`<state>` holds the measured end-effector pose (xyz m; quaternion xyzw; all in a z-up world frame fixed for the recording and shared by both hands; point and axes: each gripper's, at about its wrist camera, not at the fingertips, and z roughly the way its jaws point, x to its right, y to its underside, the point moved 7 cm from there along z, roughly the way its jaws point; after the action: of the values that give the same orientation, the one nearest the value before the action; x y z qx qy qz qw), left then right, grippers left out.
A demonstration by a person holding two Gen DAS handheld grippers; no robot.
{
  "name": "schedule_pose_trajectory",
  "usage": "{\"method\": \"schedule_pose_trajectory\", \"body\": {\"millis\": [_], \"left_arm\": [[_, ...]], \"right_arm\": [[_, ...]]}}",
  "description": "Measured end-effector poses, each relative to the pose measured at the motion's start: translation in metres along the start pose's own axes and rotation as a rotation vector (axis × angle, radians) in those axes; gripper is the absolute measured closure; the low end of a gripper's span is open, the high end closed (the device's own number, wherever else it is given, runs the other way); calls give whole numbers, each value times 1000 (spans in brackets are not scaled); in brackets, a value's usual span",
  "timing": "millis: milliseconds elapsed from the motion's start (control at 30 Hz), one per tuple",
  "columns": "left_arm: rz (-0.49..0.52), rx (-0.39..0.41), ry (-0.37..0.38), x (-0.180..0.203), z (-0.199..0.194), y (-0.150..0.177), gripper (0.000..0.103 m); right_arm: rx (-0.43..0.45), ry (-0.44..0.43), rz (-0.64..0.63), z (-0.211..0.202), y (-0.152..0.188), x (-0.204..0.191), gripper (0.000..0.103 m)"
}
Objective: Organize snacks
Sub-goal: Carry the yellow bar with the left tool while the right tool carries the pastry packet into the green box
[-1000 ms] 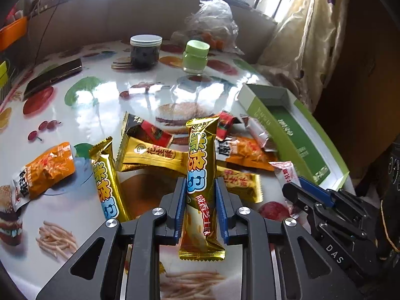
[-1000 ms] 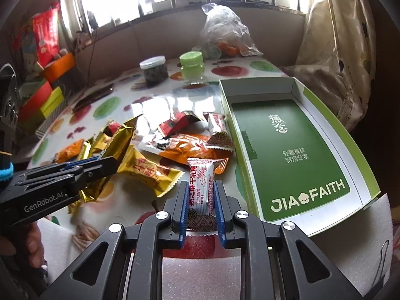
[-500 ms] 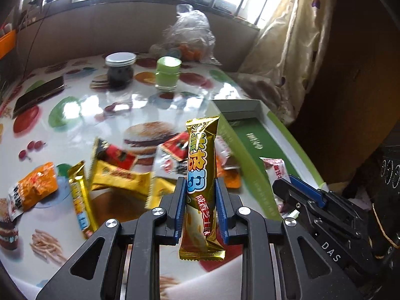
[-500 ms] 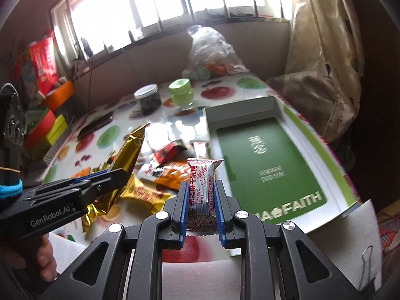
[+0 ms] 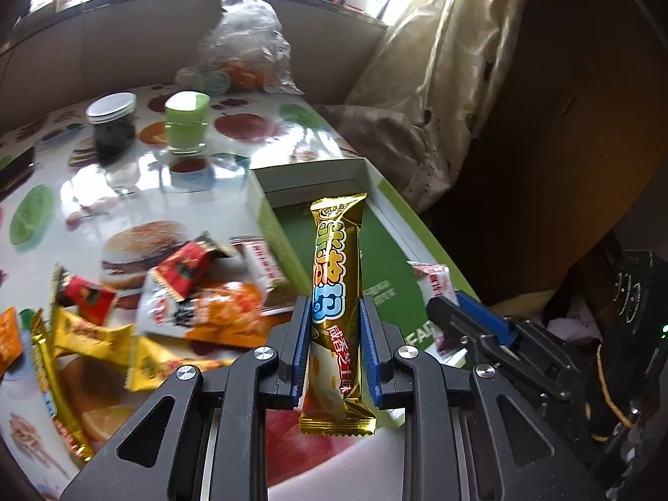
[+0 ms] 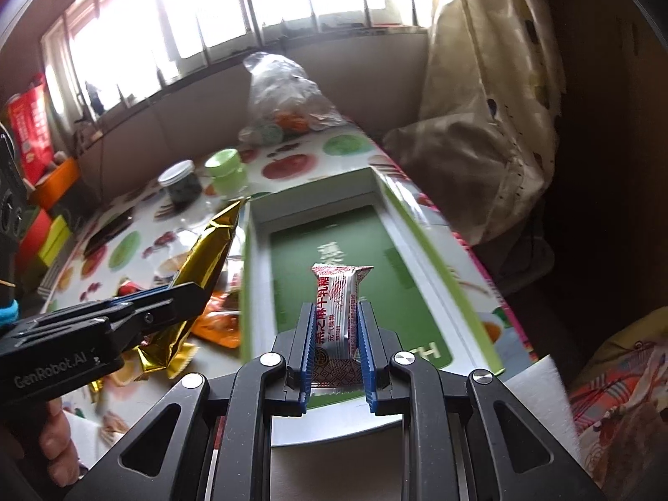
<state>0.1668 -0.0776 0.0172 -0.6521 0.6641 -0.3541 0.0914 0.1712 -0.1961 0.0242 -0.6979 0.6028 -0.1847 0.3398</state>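
Observation:
My left gripper [image 5: 336, 307] is shut on a long gold snack bar [image 5: 337, 275] and holds it in the air over the near end of the open green box [image 5: 384, 259]. My right gripper [image 6: 335, 313] is shut on a small red-and-white candy pack [image 6: 339, 304], held above the green box [image 6: 346, 259]. The right gripper also shows in the left wrist view [image 5: 449, 307], and the left gripper with its gold bar [image 6: 200, 267] shows in the right wrist view [image 6: 196, 292]. Several loose snack packs [image 5: 183, 300] lie on the table left of the box.
A dark jar with a silver lid [image 5: 112, 123], a green jar [image 5: 186, 119] and a clear plastic bag [image 5: 246, 58] stand at the table's far side. A curtain [image 5: 434, 83] hangs to the right. White foam [image 6: 538, 401] lies by the box's near right corner.
Both grippers have lifted and swung right with their snacks, from over the snack pile to above the green box. Both stay shut.

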Motion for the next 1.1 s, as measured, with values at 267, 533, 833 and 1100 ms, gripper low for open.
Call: {"method": "schedule_pose_trajectory", "body": {"millis": [267,533,833,1100], "left_arm": [[16,-54,12,20,30,-3,79],[27,-97,17,33,50,3,79],[17,-129,8,34,66,6,79],[6,-146,21,31,72,8,79]], "right_arm": [[-33,31,33,15,6,27,85],[-57,54,26,27,8,38,85],[-78,65,22,35,11,44,84],[-82,65,24,37,12,44,84]]}}
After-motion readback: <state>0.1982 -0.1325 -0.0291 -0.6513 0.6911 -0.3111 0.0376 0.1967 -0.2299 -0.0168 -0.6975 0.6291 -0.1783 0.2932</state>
